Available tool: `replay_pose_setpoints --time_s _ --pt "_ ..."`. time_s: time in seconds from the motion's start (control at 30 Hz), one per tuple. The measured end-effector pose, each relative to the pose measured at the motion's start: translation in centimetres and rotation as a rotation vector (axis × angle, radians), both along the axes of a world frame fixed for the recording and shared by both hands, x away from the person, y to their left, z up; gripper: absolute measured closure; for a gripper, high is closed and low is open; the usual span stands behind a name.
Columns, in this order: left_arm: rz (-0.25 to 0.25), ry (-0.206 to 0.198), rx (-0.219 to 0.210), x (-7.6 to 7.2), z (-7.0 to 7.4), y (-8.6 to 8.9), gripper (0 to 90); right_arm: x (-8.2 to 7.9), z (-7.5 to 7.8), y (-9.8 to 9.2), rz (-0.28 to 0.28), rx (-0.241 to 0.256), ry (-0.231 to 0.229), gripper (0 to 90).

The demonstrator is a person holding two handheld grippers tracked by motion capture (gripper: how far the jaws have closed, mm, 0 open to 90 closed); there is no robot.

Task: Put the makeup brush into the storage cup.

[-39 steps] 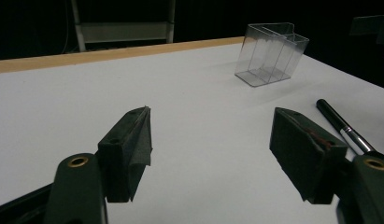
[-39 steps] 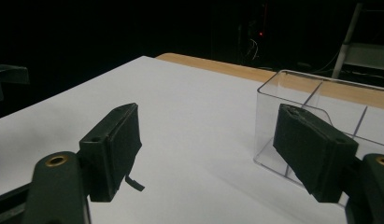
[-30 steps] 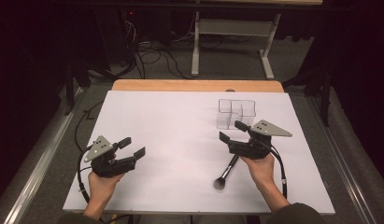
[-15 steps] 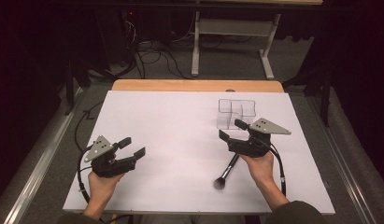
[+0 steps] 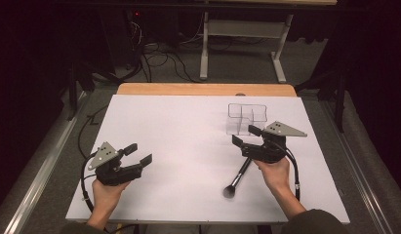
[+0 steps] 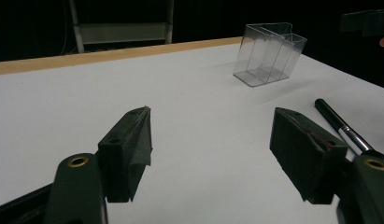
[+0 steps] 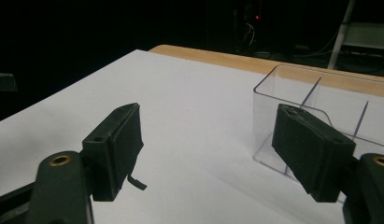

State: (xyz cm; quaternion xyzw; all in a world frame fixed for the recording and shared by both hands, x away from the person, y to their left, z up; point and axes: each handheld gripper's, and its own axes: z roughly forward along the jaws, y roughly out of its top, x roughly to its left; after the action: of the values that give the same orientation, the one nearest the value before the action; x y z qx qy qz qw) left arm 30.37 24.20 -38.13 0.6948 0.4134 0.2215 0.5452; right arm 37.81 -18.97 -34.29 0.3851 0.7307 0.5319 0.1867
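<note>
left gripper [image 5: 138,153] lower left, jaws wide, empty | right gripper [image 5: 246,136] centre-right, jaws wide, empty | black-handled makeup brush [image 5: 238,177] beneath it | clear plastic divided organizer [image 5: 246,118] just above

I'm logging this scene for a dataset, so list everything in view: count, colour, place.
Table: one, white top with a wooden far edge, centre.
Clear organiser: one, transparent, divided into compartments, empty, far right of the table.
Makeup brush: one, black with a silver band, lying near right, partly under the right gripper.
Metal frame: one, pale grey, on the floor beyond the table.
Cables: several, black, floor beyond the table.
Left gripper: one, black, near left, open, holding nothing.
Right gripper: one, black, by the organiser, open, holding nothing.
Hands: two, near edge.
</note>
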Motion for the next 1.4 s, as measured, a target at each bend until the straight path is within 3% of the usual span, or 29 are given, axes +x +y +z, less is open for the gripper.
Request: replay_pose_setpoints --time_s 0.1,0.33,0.57,0.9,1.13,1.17,1.4 --pt "-0.002 0.005 -0.008 0.0 0.0 0.1 29.7 0.1 0.5 0.0 0.004 -0.016 0.034 27.1" --pt "-0.004 0.006 -0.006 0.1 0.0 0.0 29.7 0.4 1.2 0.0 0.026 -0.072 0.064 27.8" --pt "-0.004 0.007 -0.011 0.1 0.0 0.1 29.5 0.2 1.8 -0.2 0.045 -0.172 0.095 28.2" --pt "-0.001 0.012 -0.012 0.1 -0.1 0.0 29.5 0.3 2.3 -0.4 0.075 -0.249 0.149 27.6" --pt "-0.003 0.015 -0.012 0.1 0.0 0.0 29.4 0.1 2.7 -0.3 0.101 -0.284 0.158 28.0" --pt "-0.003 0.015 -0.014 0.1 0.0 0.0 29.4 0.2 2.8 -0.3 0.11 -0.29 0.179 29.0" --pt "-0.004 0.013 -0.01 0.1 0.0 0.0 29.4 0.3 3.1 -0.2 0.135 -0.34 0.185 29.0"
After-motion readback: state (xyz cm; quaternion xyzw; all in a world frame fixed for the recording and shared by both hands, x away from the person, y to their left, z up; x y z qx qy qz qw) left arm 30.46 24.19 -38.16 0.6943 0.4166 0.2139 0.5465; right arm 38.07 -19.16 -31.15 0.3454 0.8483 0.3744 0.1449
